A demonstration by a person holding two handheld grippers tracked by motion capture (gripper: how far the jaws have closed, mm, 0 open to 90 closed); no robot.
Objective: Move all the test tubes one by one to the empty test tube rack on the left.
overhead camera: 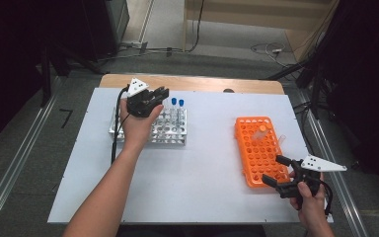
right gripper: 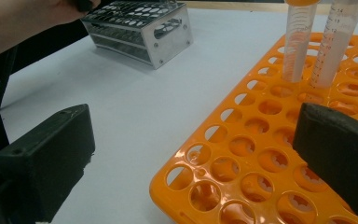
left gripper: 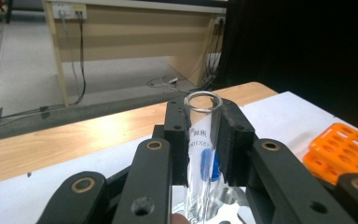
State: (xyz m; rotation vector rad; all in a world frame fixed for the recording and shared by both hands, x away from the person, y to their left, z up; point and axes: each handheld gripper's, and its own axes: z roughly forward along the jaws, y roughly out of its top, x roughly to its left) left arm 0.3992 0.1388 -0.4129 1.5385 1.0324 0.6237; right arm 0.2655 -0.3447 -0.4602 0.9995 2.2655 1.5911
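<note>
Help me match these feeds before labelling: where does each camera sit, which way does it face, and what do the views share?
High view: above the person's side, looking forward and down on the white table; both forearms, left gripper and right gripper show.
Left gripper view: rides the left gripper, looking along its jaws clamped on a clear open tube, towards the table's far wooden edge.
Right gripper view: rides the right gripper, jaws open, facing across the orange rack towards the metal rack; the person's left forearm shows.
Shared: the orange rack appears in all three views.

open white mat [overhead camera: 202, 163] between metal rack [overhead camera: 170, 129]; orange rack [overhead camera: 259, 150]
</note>
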